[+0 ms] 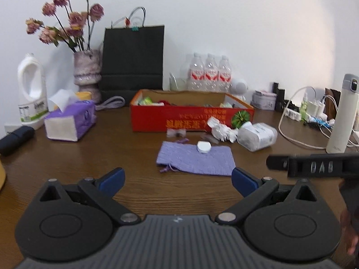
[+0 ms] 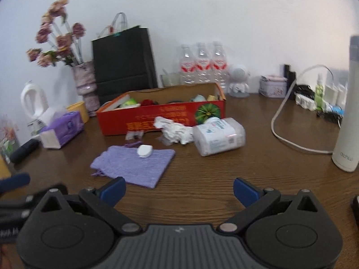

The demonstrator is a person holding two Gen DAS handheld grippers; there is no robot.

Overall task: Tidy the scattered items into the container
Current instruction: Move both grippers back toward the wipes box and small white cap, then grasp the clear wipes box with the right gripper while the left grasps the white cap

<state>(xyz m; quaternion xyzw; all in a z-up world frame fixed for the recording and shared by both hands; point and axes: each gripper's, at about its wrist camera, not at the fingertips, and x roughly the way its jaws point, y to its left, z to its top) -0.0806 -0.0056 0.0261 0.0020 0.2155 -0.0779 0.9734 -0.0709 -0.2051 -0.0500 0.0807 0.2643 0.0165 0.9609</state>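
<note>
The red cardboard box [image 1: 193, 117] shows only the tops of its contents above the front wall, too jumbled to name. Its upside-down yellow print is unreadable. A clear wrapper [image 1: 176, 132] at the box's foot is too blurred to identify. The white thermos [image 2: 349, 121] is cut by the right wrist view's edge. Behind it, the cables and chargers [image 1: 314, 112] merge into 1 tangle.
</note>
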